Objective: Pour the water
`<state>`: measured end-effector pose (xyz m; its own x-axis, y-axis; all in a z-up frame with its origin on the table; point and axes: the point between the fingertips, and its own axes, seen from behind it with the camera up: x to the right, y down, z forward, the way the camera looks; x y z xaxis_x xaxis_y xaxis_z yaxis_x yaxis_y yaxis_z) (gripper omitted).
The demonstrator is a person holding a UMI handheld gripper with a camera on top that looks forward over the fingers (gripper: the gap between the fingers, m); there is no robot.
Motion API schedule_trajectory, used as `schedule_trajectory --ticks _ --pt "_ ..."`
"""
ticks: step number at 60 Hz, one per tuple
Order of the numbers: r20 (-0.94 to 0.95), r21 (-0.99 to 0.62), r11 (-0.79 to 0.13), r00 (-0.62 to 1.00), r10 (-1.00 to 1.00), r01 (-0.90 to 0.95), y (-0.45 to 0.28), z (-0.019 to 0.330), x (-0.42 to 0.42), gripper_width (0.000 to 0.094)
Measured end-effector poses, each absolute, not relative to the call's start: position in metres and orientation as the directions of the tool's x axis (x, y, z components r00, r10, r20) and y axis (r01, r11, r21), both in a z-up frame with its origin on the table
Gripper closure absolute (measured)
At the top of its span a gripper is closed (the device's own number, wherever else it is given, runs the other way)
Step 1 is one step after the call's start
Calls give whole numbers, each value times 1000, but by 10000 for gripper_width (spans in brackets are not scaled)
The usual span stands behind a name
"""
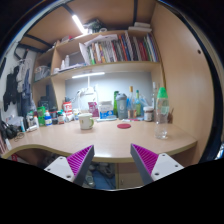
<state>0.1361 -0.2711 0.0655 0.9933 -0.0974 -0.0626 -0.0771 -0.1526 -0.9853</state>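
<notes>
Tongs point(113, 163) gape wide, holding nothing; bottle point(162, 110), perhaps glass, stands beyond on desk point(100, 142).

Pale wooden desk point(105, 140) against the wall, book-filled shelf point(110, 50) above, strip light point(88, 75) glowed under shelf, ceiling light point(78, 22) was on.

book spines point(118, 48) too small to read; desk clutter point(50, 113) indistinct
</notes>
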Motion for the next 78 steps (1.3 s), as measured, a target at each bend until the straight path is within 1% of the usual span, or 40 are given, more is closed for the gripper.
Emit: schedule_trajectory --ticks 6,15,20,26,35,45,52,56,62,67,69,73,78 --pt "-9 -994 -111 995 -99 -20 -269 82 139 102" --pt "-28 -997 -70 996 -81 -34 -272 105 136 109" --pt "-8 -999 -47 995 -100 -12 -270 116 152 109" --pt "18 -1000 1 992 -124 19 -267 129 179 112" --pt "5 -1000 0 980 -200 5 -253 128 243 111" --pt "71 -997 9 953 -293 77 -215 134 317 107" --pt "91 -996 -9 937 -336 94 -175 128 353 110" --pt "103 -995 -48 928 -359 92 -155 115 371 114" --pt "105 -994 -75 929 -355 84 -125 100 388 114" --pt "90 -995 -72 936 -340 69 -109 96 389 118" --pt "80 -996 -74 940 -331 58 -104 94 391 134" --pt "65 -996 -77 938 -342 41 -96 90 393 442" --pt "37 -998 -64 924 -380 13 -94 90 404 464"
